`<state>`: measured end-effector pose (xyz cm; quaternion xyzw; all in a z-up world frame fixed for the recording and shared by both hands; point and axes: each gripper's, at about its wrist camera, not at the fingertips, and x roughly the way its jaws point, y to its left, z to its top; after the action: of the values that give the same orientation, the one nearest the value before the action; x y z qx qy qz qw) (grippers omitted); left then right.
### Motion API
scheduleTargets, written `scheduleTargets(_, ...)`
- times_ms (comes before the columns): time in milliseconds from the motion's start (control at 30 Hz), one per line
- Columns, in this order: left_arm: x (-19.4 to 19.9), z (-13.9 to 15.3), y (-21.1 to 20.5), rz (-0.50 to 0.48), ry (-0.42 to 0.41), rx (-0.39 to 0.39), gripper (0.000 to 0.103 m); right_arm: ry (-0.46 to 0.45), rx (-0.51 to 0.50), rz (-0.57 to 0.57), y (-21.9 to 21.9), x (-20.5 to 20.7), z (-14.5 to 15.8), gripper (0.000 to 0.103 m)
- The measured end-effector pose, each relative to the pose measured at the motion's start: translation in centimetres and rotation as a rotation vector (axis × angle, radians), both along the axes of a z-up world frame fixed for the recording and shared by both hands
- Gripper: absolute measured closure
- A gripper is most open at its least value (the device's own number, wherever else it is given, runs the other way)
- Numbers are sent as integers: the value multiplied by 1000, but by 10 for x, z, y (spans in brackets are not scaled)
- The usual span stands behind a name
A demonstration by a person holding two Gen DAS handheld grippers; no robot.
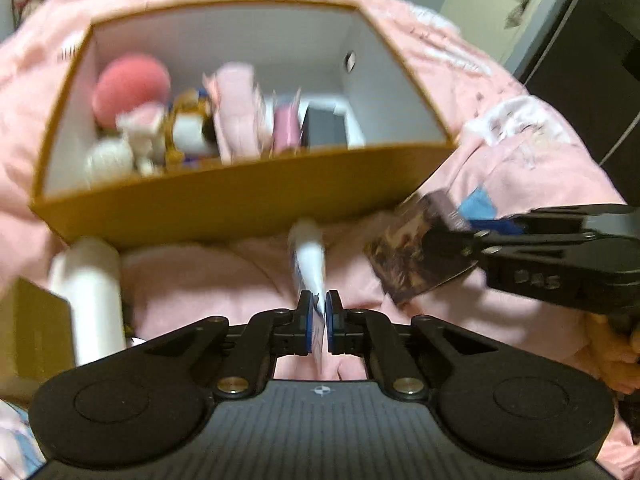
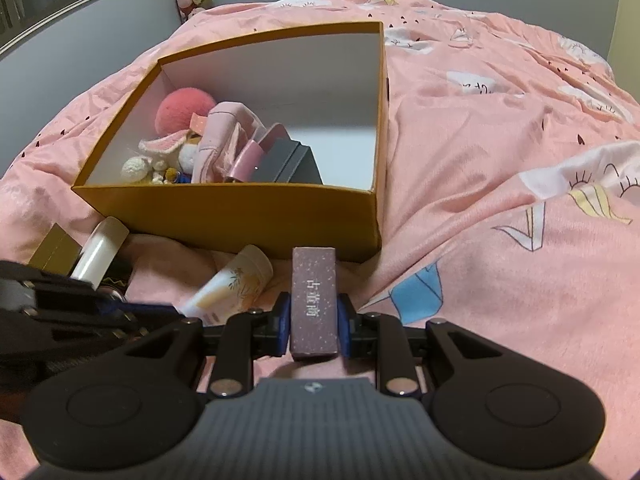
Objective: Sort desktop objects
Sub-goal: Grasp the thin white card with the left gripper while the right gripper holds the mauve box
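Left wrist view: the left gripper (image 1: 319, 312) pinches the flat end of a cream tube (image 1: 307, 258) just before the yellow box (image 1: 224, 208); pink bedding (image 1: 520, 120) lies bare to its right.

Right wrist view: the right gripper (image 2: 313, 322) clamps a purple carton (image 2: 313, 300) bearing unreadable white characters, near the box's front wall (image 2: 240, 216).

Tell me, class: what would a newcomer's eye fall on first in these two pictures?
Probably the open orange box in the middle of the pink bedspread, with a pink pompom and soft toys piled at its left end. In front of it the right gripper clamps a small purple box, and the left gripper pinches a white tube.
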<state>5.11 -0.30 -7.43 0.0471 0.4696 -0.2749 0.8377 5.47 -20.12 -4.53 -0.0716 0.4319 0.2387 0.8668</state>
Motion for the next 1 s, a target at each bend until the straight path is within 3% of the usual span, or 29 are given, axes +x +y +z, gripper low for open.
scheduleTargets(100,-5,15,2,17,-54,7,97,-8,14,8,4,-1,3,78)
scheduleTargets(367,-7,44,15,69,-105,1,97,-9,85,72,19,-6,14,78)
scheduleTargets(567,0,21,18,92,-75,9,97,58,52,71,28,-3,-9,78)
scheduleTargets(867,2,8,27,112,-63,-37,95,66,14,86,31,-7,-18,77)
scheduleTargets(1000,2,3,25,107,-51,-19,93,67,24,86,29,-7,-18,77)
